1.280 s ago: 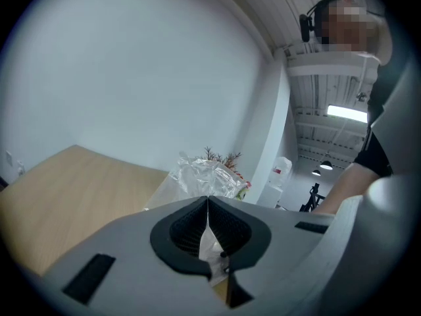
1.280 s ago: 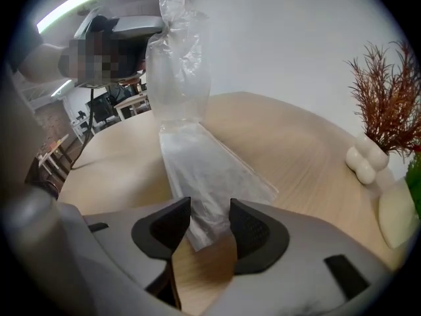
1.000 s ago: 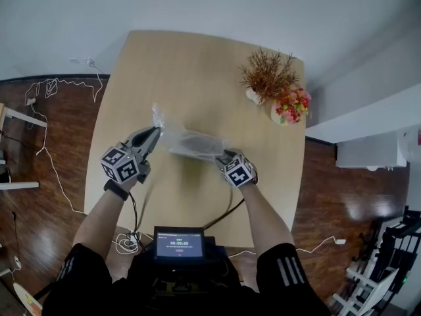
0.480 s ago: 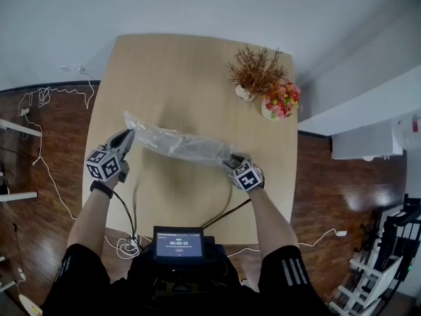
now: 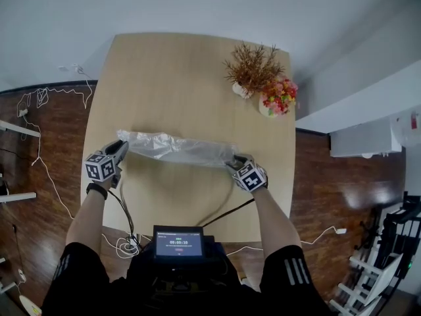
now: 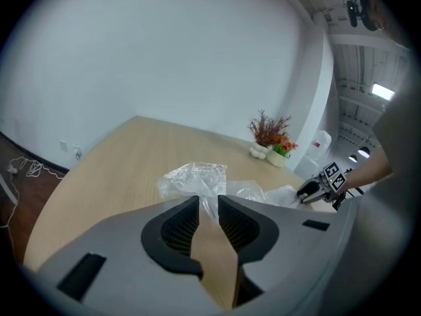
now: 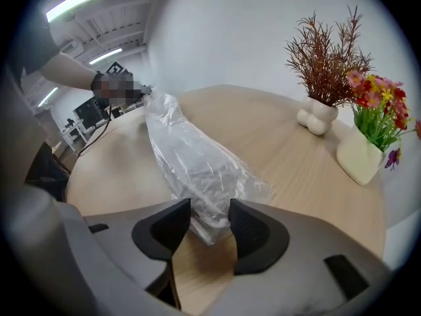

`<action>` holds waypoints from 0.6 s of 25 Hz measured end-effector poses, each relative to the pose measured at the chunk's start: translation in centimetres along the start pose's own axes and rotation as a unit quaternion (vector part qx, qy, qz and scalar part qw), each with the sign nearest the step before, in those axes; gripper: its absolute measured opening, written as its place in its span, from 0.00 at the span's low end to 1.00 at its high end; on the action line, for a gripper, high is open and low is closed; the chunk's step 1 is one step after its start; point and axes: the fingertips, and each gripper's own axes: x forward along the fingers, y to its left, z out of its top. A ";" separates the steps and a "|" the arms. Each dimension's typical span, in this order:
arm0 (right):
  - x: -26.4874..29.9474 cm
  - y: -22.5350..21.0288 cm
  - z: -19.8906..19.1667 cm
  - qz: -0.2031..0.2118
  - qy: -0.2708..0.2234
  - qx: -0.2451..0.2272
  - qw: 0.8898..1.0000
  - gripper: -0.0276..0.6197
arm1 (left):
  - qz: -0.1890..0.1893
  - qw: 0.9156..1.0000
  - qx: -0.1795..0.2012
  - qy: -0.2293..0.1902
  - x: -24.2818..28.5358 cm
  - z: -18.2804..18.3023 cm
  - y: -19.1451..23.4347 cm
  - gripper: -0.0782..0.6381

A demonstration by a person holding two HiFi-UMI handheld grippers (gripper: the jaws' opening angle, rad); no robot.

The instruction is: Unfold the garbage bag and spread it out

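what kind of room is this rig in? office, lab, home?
Probably an office or lab meeting room, not a home: a bare wooden table with a twig vase and a flower vase, loose cables on the floor, and strip lights under an open ceiling.

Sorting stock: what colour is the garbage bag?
The garbage bag is clear plastic; right gripper view shows it best.
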 end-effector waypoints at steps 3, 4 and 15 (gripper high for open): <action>0.0 0.0 0.1 -0.001 0.001 -0.002 1.000 0.38 | 0.013 0.999 -0.002 0.046 0.0 -2.3 0.9 0.30; 0.1 0.0 0.1 -0.002 0.001 -0.002 1.000 0.38 | 0.020 0.998 -0.001 0.060 0.0 -2.9 1.2 0.32; 0.0 -0.2 0.0 -0.003 0.002 0.001 1.000 0.38 | 0.073 0.992 -0.009 0.100 -1.2 -4.6 3.7 0.44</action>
